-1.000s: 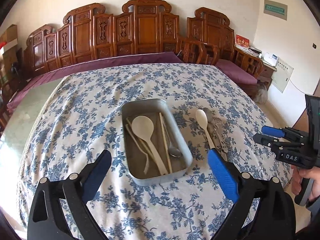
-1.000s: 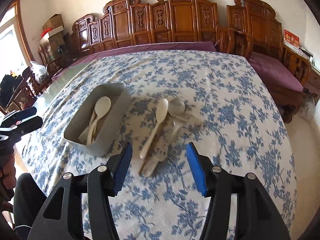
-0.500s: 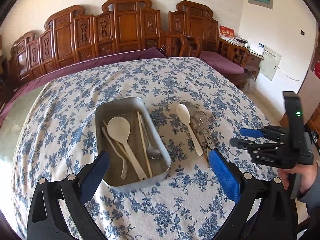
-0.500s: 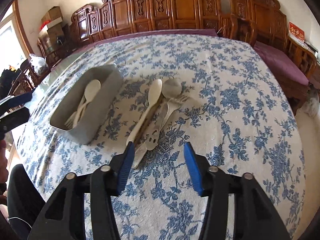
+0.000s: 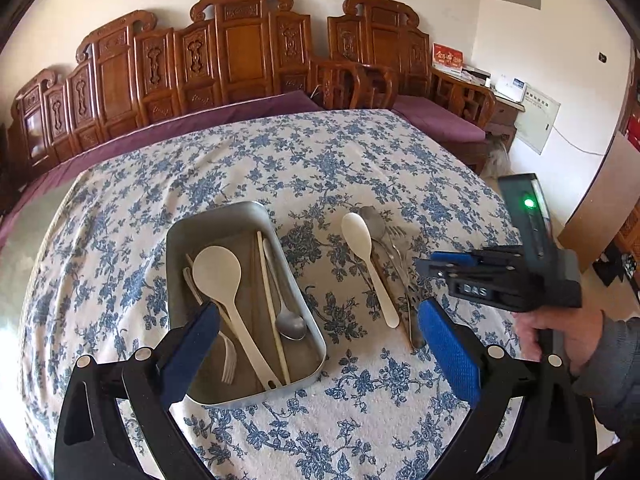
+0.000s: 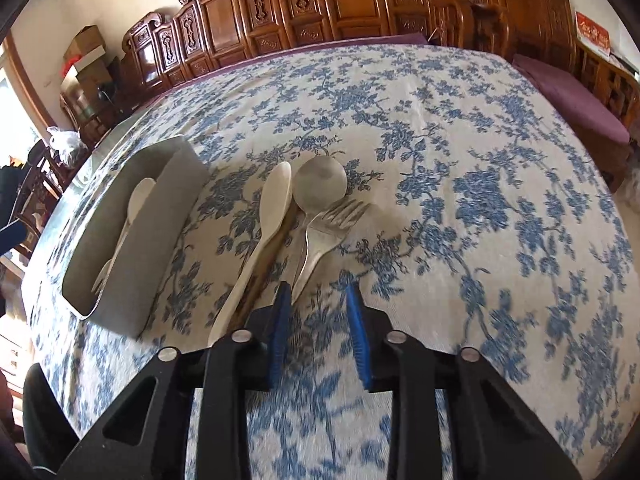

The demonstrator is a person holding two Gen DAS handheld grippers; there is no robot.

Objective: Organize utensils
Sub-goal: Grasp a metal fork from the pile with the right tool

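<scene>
Tray (image 5: pixel 182 240): one metal tray on the floral tablecloth (image 5: pixel 320 152); inside it one large cream spoon (image 5: pixel 218 270), one metal spoon (image 5: pixel 290 326), a fork (image 5: pixel 228 360) and what look like two chopsticks.
Loose pile: one cream spoon (image 6: pixel 274 204), one round metal spoon (image 6: pixel 320 184), two forks (image 6: pixel 332 220) as far as the overlap shows, lying just right of the tray.
Right gripper (image 6: pixel 318 300): jaws have just been closing, a narrow gap left, nothing between them; the fork handles end just ahead of the left pad.
Left gripper (image 5: pixel 316 348): spread wide, empty, over the tray's near end.
</scene>
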